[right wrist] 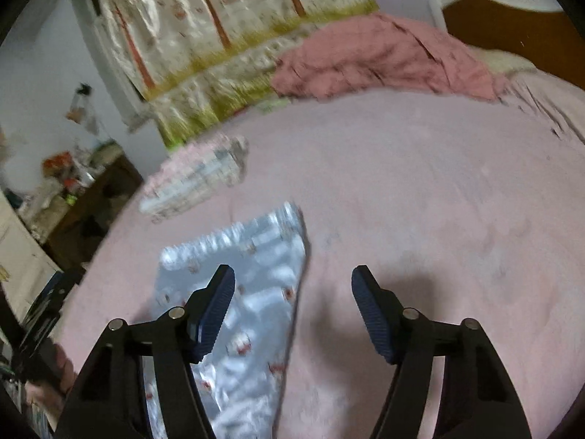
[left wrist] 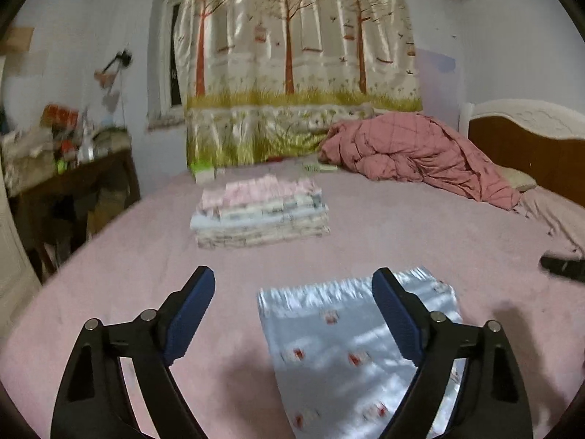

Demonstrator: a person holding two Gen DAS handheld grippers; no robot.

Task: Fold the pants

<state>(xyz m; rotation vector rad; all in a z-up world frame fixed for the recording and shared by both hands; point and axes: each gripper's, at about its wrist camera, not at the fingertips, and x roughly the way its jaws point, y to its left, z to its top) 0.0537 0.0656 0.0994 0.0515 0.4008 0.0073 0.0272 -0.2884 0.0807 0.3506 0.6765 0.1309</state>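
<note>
Folded light-blue pants [left wrist: 351,351] flat on pink bedsheet [left wrist: 420,226], lower centre | left gripper [left wrist: 292,285] spread, empty, above them | right gripper [right wrist: 292,281] spread, empty | stack of folded clothes [left wrist: 259,212] beyond, mid-frame

Pants [left wrist: 351,362] looking like thin printed cloth w/ slight sheen; bed [left wrist: 146,267] showing matt fuzzy pink fabric; curtain [left wrist: 292,58] shining glossy; gripper pads [left wrist: 190,314] looking ribbed blue rubber; headboard [left wrist: 530,150] looking wood.

Bare pink bedspread [right wrist: 420,190] right of folded pants [right wrist: 256,292], clothes stack [left wrist: 261,216] beyond
</note>
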